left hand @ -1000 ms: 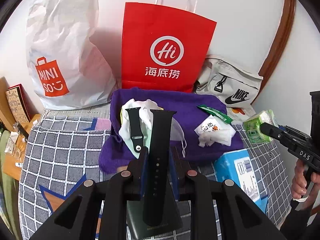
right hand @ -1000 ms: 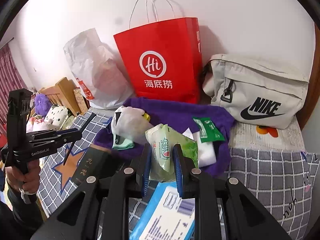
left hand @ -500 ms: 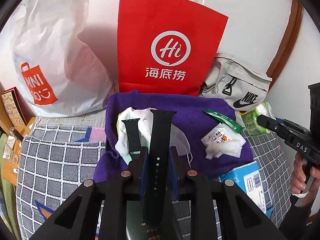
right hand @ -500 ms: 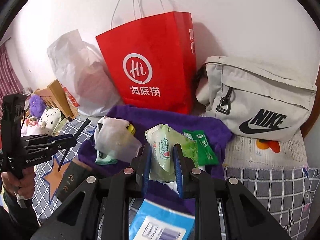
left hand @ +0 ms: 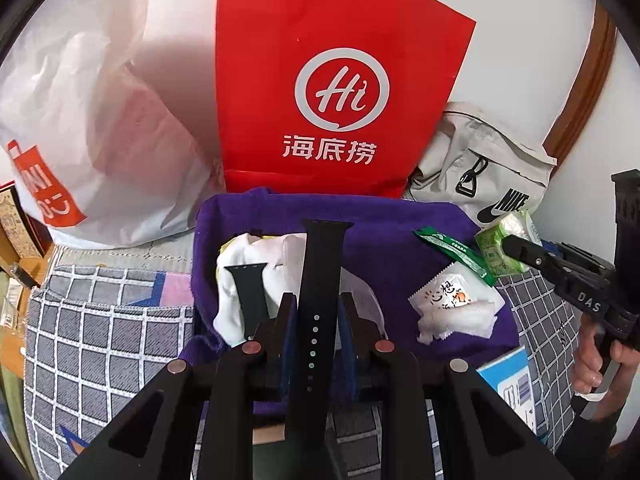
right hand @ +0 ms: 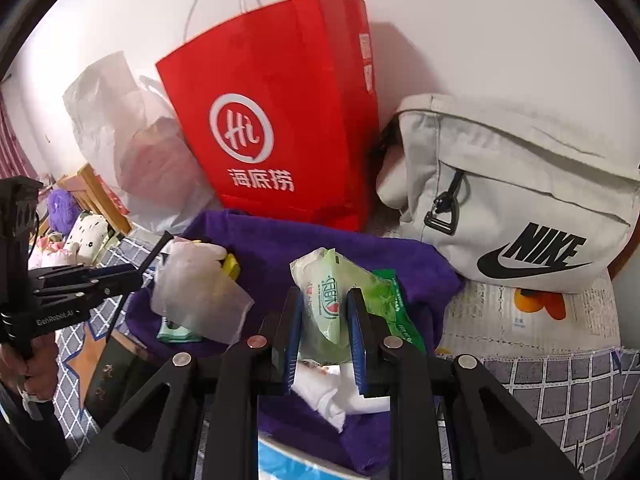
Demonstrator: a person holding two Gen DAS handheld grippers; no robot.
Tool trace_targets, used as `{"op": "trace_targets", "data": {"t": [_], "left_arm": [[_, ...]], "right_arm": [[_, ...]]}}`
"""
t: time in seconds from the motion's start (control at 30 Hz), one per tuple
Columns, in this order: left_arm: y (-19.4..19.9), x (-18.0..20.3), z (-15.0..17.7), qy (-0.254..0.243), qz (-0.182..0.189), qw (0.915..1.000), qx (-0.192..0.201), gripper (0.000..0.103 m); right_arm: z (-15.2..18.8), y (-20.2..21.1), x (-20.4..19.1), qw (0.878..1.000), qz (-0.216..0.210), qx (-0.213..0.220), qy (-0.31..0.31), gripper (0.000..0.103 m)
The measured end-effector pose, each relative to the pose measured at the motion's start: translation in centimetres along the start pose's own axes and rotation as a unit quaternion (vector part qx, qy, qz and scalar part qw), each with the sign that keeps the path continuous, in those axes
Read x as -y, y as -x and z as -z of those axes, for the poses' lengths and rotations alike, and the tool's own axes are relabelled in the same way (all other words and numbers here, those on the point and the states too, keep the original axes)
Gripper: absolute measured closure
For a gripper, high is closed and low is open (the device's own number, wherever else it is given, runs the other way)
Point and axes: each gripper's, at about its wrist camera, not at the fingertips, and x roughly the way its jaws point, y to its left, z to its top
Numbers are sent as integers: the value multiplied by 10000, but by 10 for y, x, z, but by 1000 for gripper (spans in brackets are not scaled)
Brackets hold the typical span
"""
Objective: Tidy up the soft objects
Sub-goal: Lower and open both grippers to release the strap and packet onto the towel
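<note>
Black silicone watch strap stands clamped in the left gripper, over the purple towel just ahead; the right gripper pinches a green wipes pack there, likely to gather soft items together.

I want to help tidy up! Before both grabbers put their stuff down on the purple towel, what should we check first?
1. Left gripper fingers clamp the black rubber watch strap: ok.
2. Right gripper fingers clamp the green plastic wet-wipe pack: ok.
3. Bare space on the purple towel: ok.
4. Grippers apart from each other: ok.
5. Second black strap piece resting on the white cloth, out of the way: cannot tell.
</note>
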Motion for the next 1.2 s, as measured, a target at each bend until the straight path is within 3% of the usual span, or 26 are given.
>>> {"op": "trace_targets", "data": {"t": [0.3,0.47,0.87,1.07,1.13,1.2], "left_arm": [[-28,6,-7,9,66,9998,-190,83],[-45,6,-7,67,40,9993,-365,82],[-61,1,-11,151,39,9986,-505,81],[-51,-1,-11,235,119,9985,-487,73],[-43,1,-10,190,97,9988,-435,73],[-34,3,-9,162,65,9990,-402,71]], "right_arm": [[5,-30,-1,9992,138,-189,317,79],[6,-39,-8,9988,-1,-274,406,74],[10,-49,-12,9979,-333,-447,314,73],[7,-32,-12,9988,-259,-344,252,54],[5,-24,-13,9991,-216,-322,190,40],[3,-15,-12,9993,-210,-288,76,34]]}}
